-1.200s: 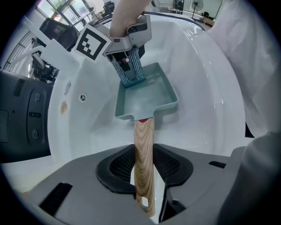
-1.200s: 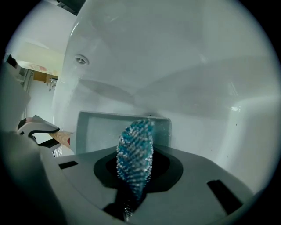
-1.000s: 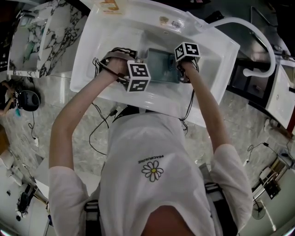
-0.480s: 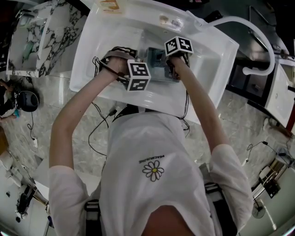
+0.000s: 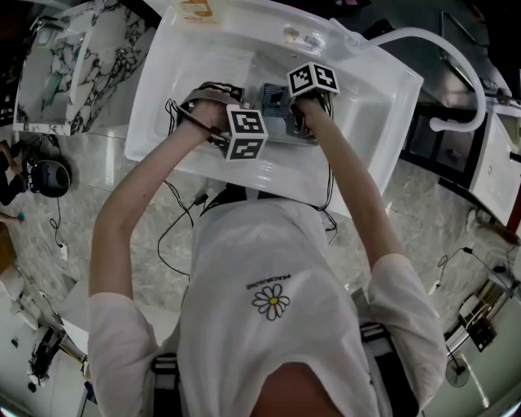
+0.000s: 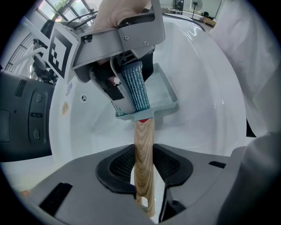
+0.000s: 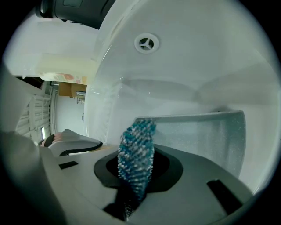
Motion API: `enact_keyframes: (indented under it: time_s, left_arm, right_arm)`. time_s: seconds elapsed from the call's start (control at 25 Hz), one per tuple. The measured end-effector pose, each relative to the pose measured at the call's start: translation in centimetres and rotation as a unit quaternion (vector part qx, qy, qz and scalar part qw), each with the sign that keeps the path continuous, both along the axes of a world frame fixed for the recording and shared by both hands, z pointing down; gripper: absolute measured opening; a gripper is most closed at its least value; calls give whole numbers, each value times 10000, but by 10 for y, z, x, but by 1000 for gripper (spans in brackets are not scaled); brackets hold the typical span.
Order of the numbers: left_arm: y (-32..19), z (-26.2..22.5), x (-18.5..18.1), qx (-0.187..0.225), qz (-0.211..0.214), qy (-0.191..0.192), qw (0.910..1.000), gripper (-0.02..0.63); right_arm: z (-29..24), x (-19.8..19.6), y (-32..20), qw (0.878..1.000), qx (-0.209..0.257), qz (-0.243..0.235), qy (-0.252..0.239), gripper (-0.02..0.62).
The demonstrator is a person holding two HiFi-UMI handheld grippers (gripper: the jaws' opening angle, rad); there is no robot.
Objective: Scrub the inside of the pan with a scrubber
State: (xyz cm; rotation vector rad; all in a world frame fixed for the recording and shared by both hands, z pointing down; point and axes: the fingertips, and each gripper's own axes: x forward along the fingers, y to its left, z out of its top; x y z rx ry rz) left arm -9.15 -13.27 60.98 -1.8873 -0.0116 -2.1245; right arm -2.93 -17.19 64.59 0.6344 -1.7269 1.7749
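Observation:
A square grey-green pan (image 5: 275, 104) lies in the white sink (image 5: 366, 98). Its wooden handle (image 6: 144, 145) runs back between the jaws of my left gripper (image 6: 144, 161), which is shut on it; that gripper (image 5: 244, 134) sits at the pan's near left. My right gripper (image 5: 303, 110) reaches down into the pan from the right. It is shut on a blue-and-white mesh scrubber (image 7: 137, 151). The scrubber (image 6: 136, 87) rests against the pan's inner wall (image 6: 164, 90). In the right gripper view the pan's speckled inside (image 7: 206, 136) fills the area beyond my right gripper (image 7: 138, 171).
The sink's overflow hole (image 7: 146, 42) is on the basin wall behind the pan. A small box (image 5: 195, 10) sits on the sink's back rim. A marble counter (image 5: 57, 57) lies left, and a white curved rail (image 5: 456, 81) right. Cables (image 5: 175, 228) hang by the sink's front.
My right gripper with the scrubber has slid leftward across the pan, towards the left gripper. The left gripper and the pan handle have stayed put.

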Motion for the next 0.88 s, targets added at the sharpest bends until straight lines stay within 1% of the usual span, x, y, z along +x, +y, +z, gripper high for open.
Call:
enact_keyframes:
  time_s: [0.2, 0.4, 0.52, 0.68, 0.76, 0.88]
  left_arm:
    - [0, 0, -1, -3, -1, 13, 10000, 137]
    - [1, -1, -1, 7, 36, 36, 10000, 137]
    - [1, 0, -2, 0, 36, 37, 10000, 137]
    - [1, 0, -1, 12, 41, 58, 10000, 137]
    - [1, 0, -1, 29, 33, 73, 10000, 135]
    - [1, 0, -1, 28, 41, 77, 10000, 135]
  right_arm:
    - [-6, 8, 1, 9998, 116, -128, 70, 56]
    - [-15, 42, 3, 9989, 312, -168, 293, 56]
    - [-6, 76, 6, 9971, 332, -211, 652, 55]
    - [18, 124, 17, 9928, 94, -141, 1190, 56]
    - [28, 139, 22, 9902, -38, -159, 1384, 55]
    - [39, 150, 26, 9852, -150, -296, 1679, 55]
